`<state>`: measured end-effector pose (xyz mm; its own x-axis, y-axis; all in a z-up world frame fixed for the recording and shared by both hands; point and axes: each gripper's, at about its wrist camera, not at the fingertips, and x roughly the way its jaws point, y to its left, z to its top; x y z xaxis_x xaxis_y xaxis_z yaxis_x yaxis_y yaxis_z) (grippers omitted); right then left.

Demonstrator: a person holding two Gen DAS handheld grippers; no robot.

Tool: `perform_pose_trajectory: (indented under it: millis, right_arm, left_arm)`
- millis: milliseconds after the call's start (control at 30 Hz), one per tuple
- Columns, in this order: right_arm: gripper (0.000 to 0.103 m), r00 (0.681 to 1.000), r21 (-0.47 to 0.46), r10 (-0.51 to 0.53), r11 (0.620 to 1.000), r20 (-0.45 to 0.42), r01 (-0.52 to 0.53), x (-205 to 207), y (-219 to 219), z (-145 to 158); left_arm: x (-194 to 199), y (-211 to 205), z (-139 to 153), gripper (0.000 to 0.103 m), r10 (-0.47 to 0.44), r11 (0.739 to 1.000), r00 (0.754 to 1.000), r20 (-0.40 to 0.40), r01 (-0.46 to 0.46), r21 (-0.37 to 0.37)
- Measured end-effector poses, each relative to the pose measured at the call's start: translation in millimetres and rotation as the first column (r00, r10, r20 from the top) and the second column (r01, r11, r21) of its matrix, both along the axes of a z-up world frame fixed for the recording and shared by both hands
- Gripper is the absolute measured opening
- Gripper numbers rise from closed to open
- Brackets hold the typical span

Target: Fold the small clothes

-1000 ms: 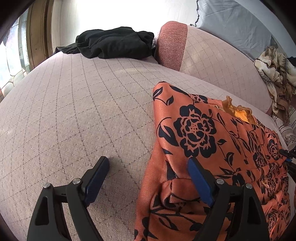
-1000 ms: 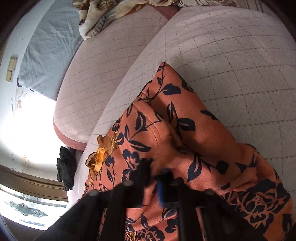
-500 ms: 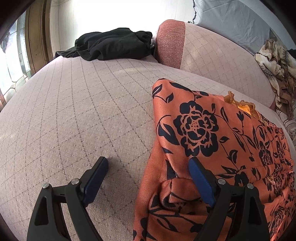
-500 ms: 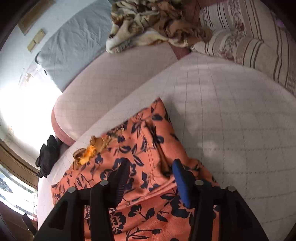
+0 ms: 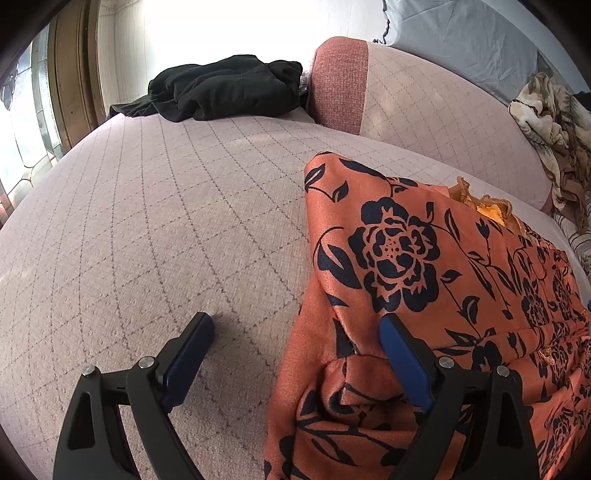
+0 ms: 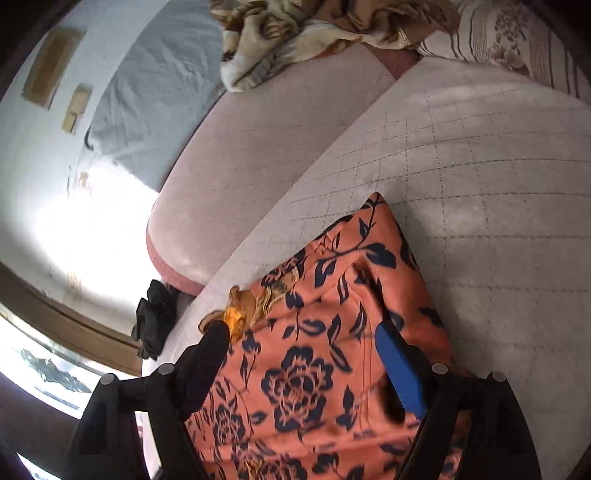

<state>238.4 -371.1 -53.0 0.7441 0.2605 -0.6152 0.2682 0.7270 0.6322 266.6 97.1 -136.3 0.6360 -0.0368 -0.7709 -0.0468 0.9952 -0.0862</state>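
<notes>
- Lying on the quilted pink sofa seat (image 5: 155, 229): an orange floral garment (image 5: 424, 280), partly folded, with a frilly amber trim (image 5: 487, 206) at its far edge.
- Left gripper (image 5: 295, 332) spread wide, holding nothing; blue-padded left finger (image 5: 188, 354) over bare upholstery, right finger (image 5: 402, 362) pressed against a bunched fold at the garment's near-left corner.
- Right gripper (image 6: 306, 350) likewise released, both fingers hovering over the orange cloth (image 6: 332, 332); amber trim (image 6: 236, 314) just beyond the left fingertip (image 6: 214, 339).
- Far ahead of the left fingers: a heap of black clothing (image 5: 225, 88) beside the sofa backrest (image 5: 424, 110).
- Beyond the right fingers: a crumpled tan-and-cream blanket (image 6: 314, 33) and a striped floral cushion (image 6: 517, 40).
</notes>
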Motion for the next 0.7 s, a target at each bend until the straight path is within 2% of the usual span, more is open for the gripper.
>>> perform_pose_trajectory:
  millis: [167, 300, 367, 533, 600, 700]
  right_arm:
    - [0.084, 0.994, -0.079, 0.079, 0.993, -0.075, -0.085, -107, 31, -1]
    - [0.084, 0.985, -0.109, 0.131, 0.984, -0.116, -0.144, -192, 41, -5]
    - [0.084, 0.980, -0.132, 0.150, 0.977, -0.133, -0.167, -223, 46, -4]
    - [0.084, 0.973, -0.247, 0.119, 0.955, -0.197, -0.167, -263, 38, -1]
    - [0.084, 0.969, -0.272, 0.091, 0.950, -0.230, -0.154, -269, 27, -2]
    - [0.084, 0.953, -0.292, 0.066, 0.944, -0.294, -0.155, -276, 12, -11]
  left_arm:
    - [-7, 9, 18, 0.091, 0.011, 1.000, 0.998, -0.064, -0.012, -0.024]
    - [-75, 32, 49, 0.092, 0.014, 0.993, 0.999, -0.043, -0.019, -0.119]
    - [-118, 41, 56, 0.092, -0.001, 0.990, 0.998, -0.058, -0.007, -0.140]
    - [-212, 62, 36, 0.092, -0.025, 0.983, 0.986, -0.163, -0.006, -0.185]
    - [-237, 65, 23, 0.092, -0.023, 0.979, 0.979, -0.203, -0.019, -0.205]
    - [-258, 60, 19, 0.092, -0.030, 0.979, 0.980, -0.196, -0.011, -0.203]
